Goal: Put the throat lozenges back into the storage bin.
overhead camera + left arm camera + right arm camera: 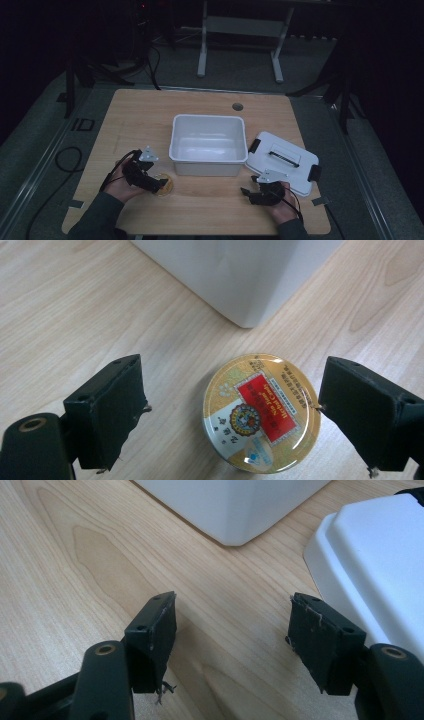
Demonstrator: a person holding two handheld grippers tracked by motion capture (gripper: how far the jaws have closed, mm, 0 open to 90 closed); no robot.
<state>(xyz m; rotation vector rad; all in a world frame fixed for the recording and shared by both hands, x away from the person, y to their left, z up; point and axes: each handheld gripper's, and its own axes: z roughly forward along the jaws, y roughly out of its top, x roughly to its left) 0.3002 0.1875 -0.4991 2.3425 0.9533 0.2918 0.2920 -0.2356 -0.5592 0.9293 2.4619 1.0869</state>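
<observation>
A round gold tin (260,412) with a red label lies flat on the wooden table (210,210), just in front of the white bin's near left corner. My left gripper (232,385) stands open around the tin, which sits nearer the right-hand jaw and well apart from the other. In the high view the left gripper (160,185) is at the table's near left with the tin (165,184) at its tips. My right gripper (233,625) is open over bare wood with nothing between its jaws; in the high view the right gripper (246,192) rests near the front right.
An empty white plastic bin (208,118) stands mid-table; its corner (250,280) looms just beyond the tin, and the bin (235,510) also stands ahead of the right gripper. The bin's white lid (282,160) with black clips lies at the right, close beside the right gripper.
</observation>
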